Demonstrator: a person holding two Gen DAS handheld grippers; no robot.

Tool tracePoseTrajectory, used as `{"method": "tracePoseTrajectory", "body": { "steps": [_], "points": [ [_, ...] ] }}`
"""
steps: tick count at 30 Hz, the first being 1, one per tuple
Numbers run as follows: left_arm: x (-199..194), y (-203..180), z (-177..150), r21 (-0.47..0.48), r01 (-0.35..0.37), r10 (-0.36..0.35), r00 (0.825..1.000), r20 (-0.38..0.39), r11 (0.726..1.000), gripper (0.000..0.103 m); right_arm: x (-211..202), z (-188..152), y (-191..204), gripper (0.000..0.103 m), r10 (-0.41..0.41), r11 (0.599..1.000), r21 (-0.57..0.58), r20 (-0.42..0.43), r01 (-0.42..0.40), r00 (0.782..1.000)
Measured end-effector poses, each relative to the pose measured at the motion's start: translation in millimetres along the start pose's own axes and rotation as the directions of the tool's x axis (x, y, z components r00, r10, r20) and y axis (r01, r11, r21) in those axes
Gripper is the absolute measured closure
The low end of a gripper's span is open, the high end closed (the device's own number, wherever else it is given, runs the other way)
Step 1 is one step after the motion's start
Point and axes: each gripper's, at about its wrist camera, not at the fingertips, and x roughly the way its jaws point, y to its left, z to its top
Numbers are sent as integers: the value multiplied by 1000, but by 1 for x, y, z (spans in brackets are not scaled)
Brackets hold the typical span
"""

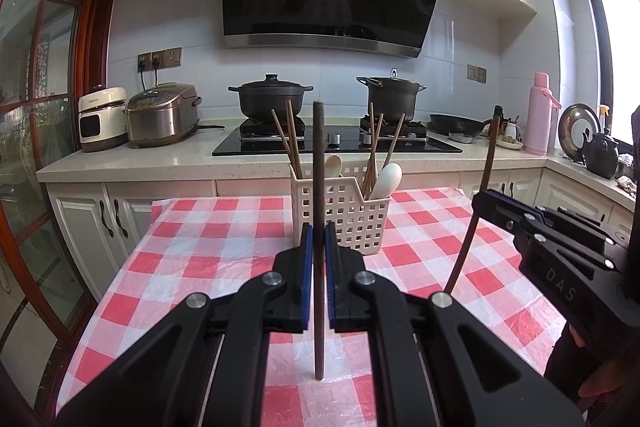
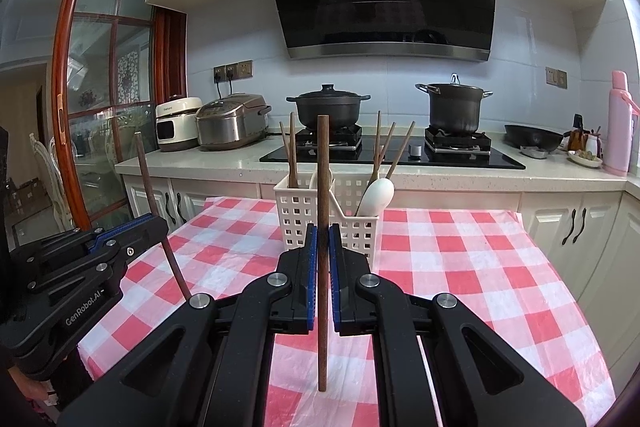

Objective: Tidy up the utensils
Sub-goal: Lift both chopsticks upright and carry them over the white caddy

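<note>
Jaws clamped on both sides, one dark wooden chopstick each, held upright. Left gripper (image 1: 319, 227) pinches the left chopstick (image 1: 319, 163) about mid-length between its blue pads; right gripper (image 2: 323, 229) does the same with the right chopstick (image 2: 323, 163). Both sit above the red-checked worktop (image 2: 460, 259), just in front of the white slotted utensil caddy (image 1: 360, 223). Caddy already holds several chopsticks (image 1: 294, 143) and a white spoon (image 2: 378, 197). Stove with two black pots behind.
</note>
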Motion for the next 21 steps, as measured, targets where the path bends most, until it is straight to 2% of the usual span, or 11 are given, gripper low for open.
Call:
{"method": "tracePoseTrajectory", "body": {
  "steps": [10,21],
  "points": [
    [14,3,17,7,9,-9,1000,7,1000,97,20,20,-7,96,1,1000,-2,16,-1,1000],
    [51,8,72,9,34,-34,999,23,999,97,57,60,-33,96,-5,1000,26,18,4,1000]
  ]
}}
